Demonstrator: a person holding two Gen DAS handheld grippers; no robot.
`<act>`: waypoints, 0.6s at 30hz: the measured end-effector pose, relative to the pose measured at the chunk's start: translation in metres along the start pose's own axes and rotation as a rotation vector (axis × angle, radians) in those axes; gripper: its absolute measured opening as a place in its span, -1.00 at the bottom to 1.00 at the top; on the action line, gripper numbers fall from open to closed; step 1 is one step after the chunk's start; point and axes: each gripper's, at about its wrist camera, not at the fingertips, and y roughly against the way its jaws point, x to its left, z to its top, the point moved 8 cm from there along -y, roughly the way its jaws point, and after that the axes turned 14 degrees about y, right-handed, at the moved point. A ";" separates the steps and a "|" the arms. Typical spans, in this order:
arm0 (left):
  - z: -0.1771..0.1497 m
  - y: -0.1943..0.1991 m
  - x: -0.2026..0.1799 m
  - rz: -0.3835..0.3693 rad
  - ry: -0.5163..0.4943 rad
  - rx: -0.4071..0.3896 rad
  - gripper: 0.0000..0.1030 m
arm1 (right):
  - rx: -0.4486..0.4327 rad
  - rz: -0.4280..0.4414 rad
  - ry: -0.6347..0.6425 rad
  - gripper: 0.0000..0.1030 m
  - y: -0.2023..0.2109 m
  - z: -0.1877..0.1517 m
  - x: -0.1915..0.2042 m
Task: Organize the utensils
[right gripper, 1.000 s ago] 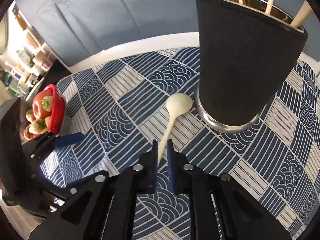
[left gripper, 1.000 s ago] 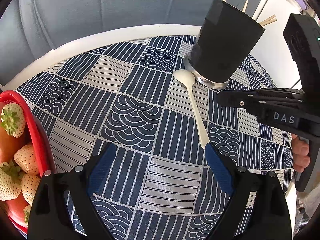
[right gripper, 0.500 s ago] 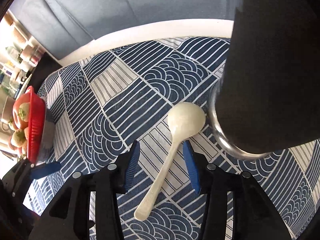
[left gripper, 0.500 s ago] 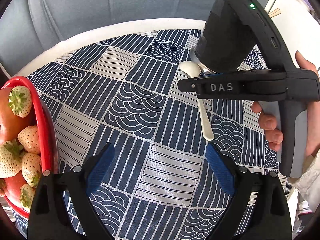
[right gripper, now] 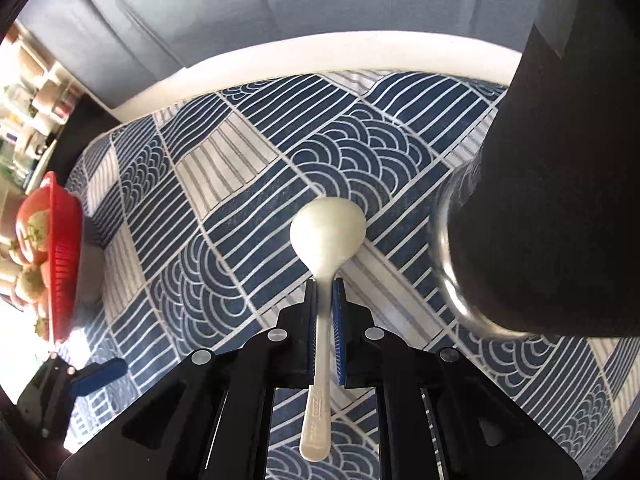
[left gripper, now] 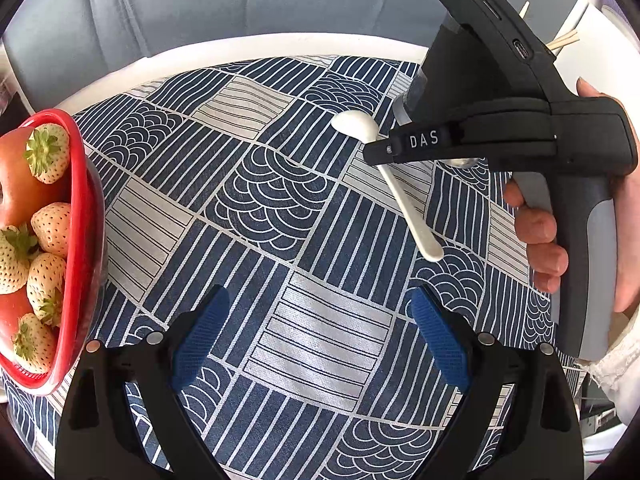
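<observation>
A white plastic spoon lies on the patterned tablecloth, bowl toward the far edge. My right gripper points steeply down; its jaws are closing on the spoon's neck, and both blue pads press on it. In the left wrist view this gripper crosses the spoon from the right, held by a hand. The black utensil holder with a metal base stands just right of the spoon. My left gripper hovers open over the cloth with nothing between its pads.
A red basket of strawberries and other fruit sits at the table's left edge, also visible in the right wrist view. Wooden stick tips poke out of the holder. The white table rim curves along the back.
My right gripper moved forward and down over the spoon, opened around its handle, then shut on the neck. The left gripper stayed open and rolled slightly.
</observation>
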 end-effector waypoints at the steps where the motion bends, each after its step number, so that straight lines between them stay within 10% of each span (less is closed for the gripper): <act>1: -0.001 0.001 -0.001 -0.015 0.007 0.008 0.76 | -0.005 0.023 -0.019 -0.87 0.002 -0.003 0.001; 14: -0.006 -0.005 -0.010 -0.113 0.025 0.071 0.71 | -0.074 0.160 -0.101 -0.86 0.036 -0.027 0.034; 18: -0.005 -0.003 -0.019 -0.177 -0.021 0.117 0.01 | -0.103 0.189 -0.120 -0.86 0.043 -0.028 0.045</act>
